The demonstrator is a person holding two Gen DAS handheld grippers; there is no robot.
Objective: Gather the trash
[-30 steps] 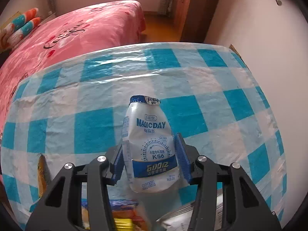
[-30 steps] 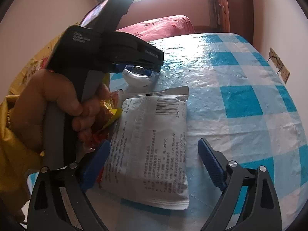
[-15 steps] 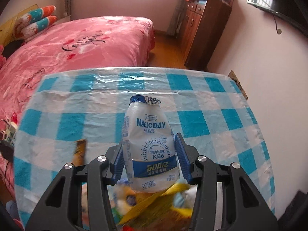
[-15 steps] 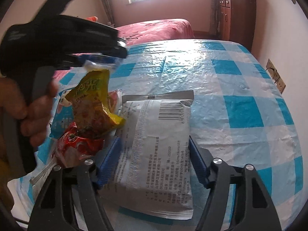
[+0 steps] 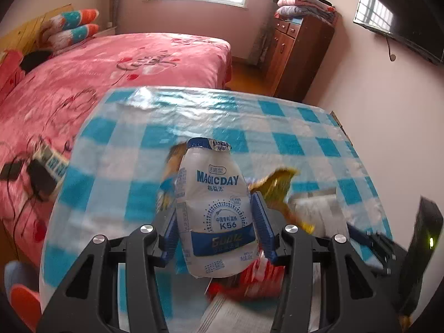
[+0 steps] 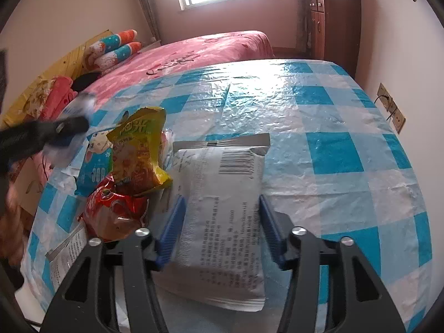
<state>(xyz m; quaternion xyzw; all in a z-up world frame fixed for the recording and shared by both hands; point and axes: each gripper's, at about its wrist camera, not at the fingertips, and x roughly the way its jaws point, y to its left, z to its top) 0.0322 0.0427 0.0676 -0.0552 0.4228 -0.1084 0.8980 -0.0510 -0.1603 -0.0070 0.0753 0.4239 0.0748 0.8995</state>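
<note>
Pink bed (image 6: 194, 55), striped pillows (image 6: 116, 47), wooden cabinet (image 5: 299, 55), wall-mounted television (image 5: 402, 19), checked tablecloth (image 6: 333, 116).

Table (image 6: 333, 149): showing a glossy cover in a blue-and-white check. Bottle (image 5: 215, 208): showing a white body with a blue band, blue lettering and a blue-edged foil top. Large packet (image 6: 222, 216): showing silver-white with fine black print and a black barcode. Yellow packet (image 6: 138, 155): showing bright yellow with red and orange graphics. Red packet (image 6: 113, 213): showing glossy red. Blue packet (image 6: 93, 163): showing blue with a white cartoon figure. Left gripper (image 5: 215, 229) and right gripper (image 6: 219, 233): showing black frames with blue ribbed pads. Bed (image 5: 111, 66): showing a pink cover with red and dark motifs.
</note>
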